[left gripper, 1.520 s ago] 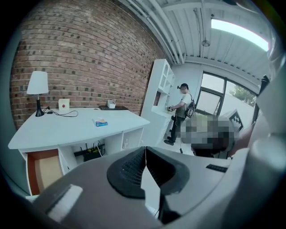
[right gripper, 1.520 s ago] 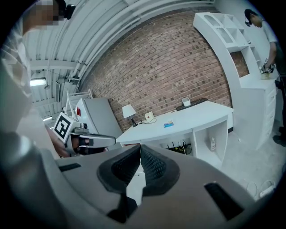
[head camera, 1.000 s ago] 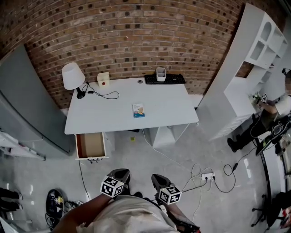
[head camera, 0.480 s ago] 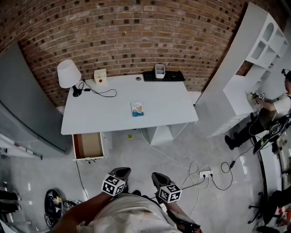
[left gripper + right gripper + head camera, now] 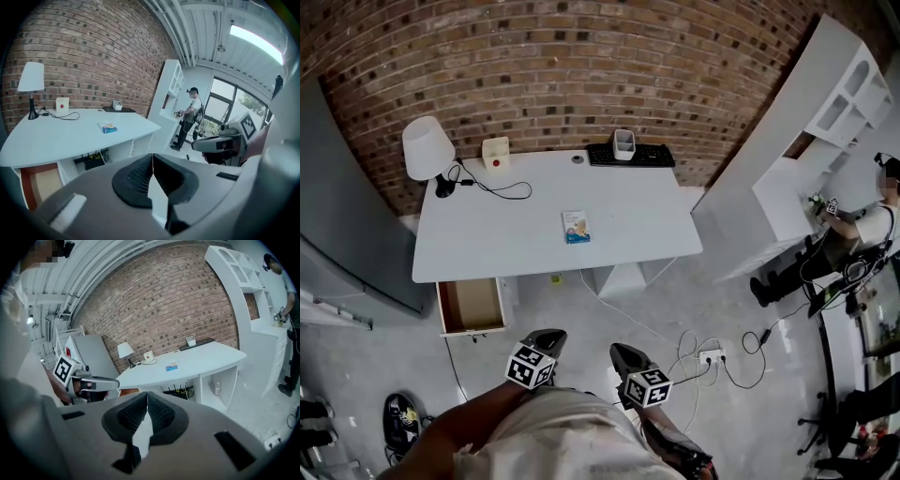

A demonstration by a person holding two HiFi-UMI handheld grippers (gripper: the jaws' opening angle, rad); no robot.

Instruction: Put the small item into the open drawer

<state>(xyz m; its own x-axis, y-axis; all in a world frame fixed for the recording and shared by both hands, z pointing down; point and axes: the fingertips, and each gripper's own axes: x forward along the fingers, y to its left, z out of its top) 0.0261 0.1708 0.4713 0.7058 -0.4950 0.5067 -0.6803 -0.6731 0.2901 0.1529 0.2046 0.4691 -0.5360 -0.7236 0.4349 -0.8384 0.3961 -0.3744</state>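
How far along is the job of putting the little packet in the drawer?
Done: the drawer already stands open below the desk's left end. In hand: nothing. The left gripper and right gripper are both shut and empty, back from the desk. Left: everything else. The small packet lies on the desk and must be picked up and dropped in.

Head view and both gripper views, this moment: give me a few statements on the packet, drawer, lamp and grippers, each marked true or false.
The small packet lies on the desk. True.
The drawer is shut. False: it stands pulled open below the desk's left end.
The left gripper holds the packet. False: its jaws are together with nothing between them.
The right gripper is shut and empty. True.
The lamp stands at the desk's right end. False: it is at the left end.
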